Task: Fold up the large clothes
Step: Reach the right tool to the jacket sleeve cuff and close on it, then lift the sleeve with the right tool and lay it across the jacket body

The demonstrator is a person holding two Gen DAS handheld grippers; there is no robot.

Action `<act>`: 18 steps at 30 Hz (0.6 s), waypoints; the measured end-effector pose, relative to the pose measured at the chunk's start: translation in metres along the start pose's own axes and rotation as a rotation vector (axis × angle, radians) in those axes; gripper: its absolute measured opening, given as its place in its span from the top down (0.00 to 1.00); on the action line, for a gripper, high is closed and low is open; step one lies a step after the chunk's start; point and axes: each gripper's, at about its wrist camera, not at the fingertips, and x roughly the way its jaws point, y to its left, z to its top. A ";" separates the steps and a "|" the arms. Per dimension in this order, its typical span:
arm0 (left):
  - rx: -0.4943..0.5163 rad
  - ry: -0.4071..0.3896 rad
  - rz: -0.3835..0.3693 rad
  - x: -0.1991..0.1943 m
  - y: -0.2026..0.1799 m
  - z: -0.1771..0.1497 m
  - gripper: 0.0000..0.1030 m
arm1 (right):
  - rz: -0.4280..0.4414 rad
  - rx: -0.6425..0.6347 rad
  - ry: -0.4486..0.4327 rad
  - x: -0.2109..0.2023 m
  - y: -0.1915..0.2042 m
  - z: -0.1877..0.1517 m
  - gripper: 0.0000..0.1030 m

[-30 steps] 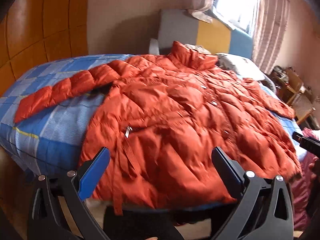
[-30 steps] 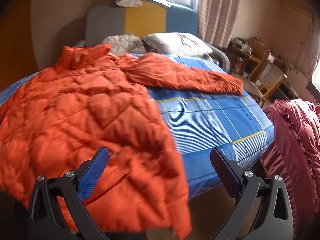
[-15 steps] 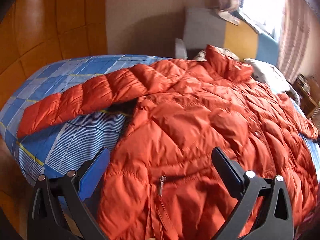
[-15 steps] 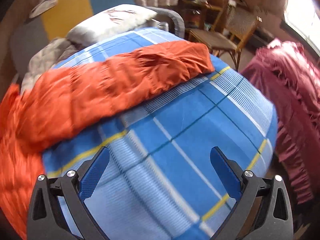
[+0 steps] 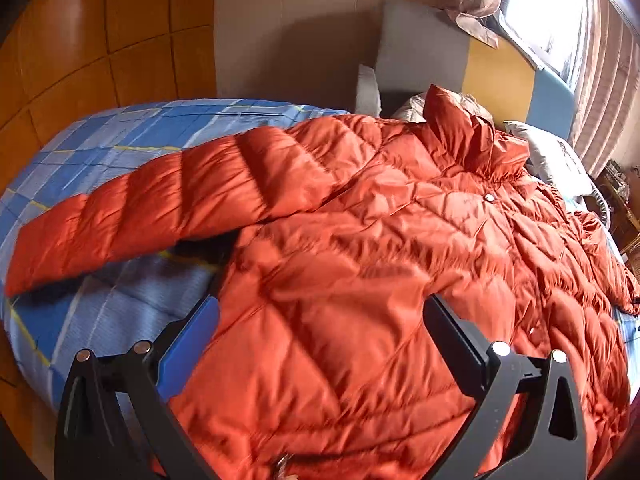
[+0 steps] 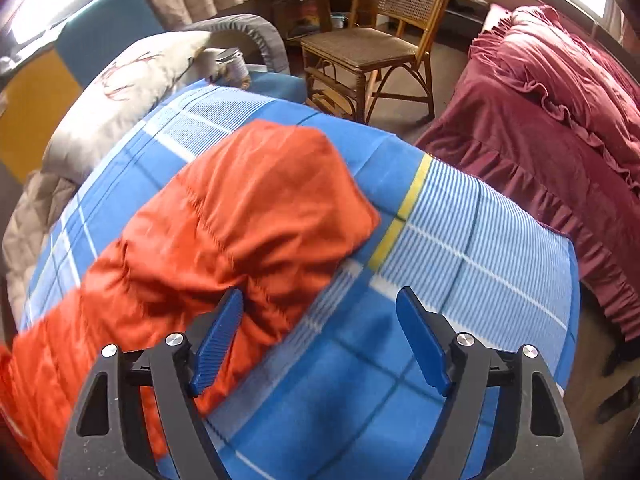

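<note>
On the blue checked bed (image 6: pixel 460 248), orange jacket (image 5: pixel 360 272) lying spread. We are bringing both grippers, left gripper (image 5: pixel 320 320) wide, right gripper (image 6: pixel 320 312) narrowing, nothing pinched, toward its sleeves; next, gripping the right sleeve (image 6: pixel 240 216).

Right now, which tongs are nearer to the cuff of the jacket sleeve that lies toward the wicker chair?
Right. The right tongs, jaws just narrowing yet open, hang just over that sleeve cuff. The left tongs hover over the jacket body, far from it.

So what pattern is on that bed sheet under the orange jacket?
The bed sheet is a blue plaid with white stripes and thin yellow lines, clearest in the right wrist view.
</note>
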 end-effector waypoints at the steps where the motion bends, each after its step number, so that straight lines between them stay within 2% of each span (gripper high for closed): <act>1: 0.006 0.002 0.003 0.004 -0.003 0.004 0.02 | 0.007 0.014 0.004 0.002 0.000 0.003 0.25; 4: 0.028 0.002 0.033 0.015 -0.011 0.012 0.02 | 0.025 0.056 0.013 0.010 -0.001 0.017 0.36; 7: 0.019 0.003 0.053 0.026 -0.012 0.019 0.02 | 0.028 0.068 0.010 0.014 0.003 0.025 0.53; 8: 0.010 0.012 0.059 0.033 -0.011 0.021 0.02 | 0.027 0.068 0.007 0.014 0.002 0.026 0.68; 9: 0.005 0.015 0.064 0.036 -0.011 0.022 0.02 | 0.027 0.068 0.009 0.014 0.003 0.028 0.78; 11: 0.013 0.023 0.072 0.040 -0.010 0.023 0.02 | 0.028 0.042 0.003 0.011 0.007 0.029 0.88; 13: 0.026 0.021 0.071 0.042 -0.010 0.024 0.02 | 0.012 -0.009 -0.024 0.003 0.015 0.029 0.92; 18: 0.059 0.022 0.047 0.040 -0.012 0.023 0.03 | 0.036 -0.076 -0.100 -0.029 0.038 0.028 0.93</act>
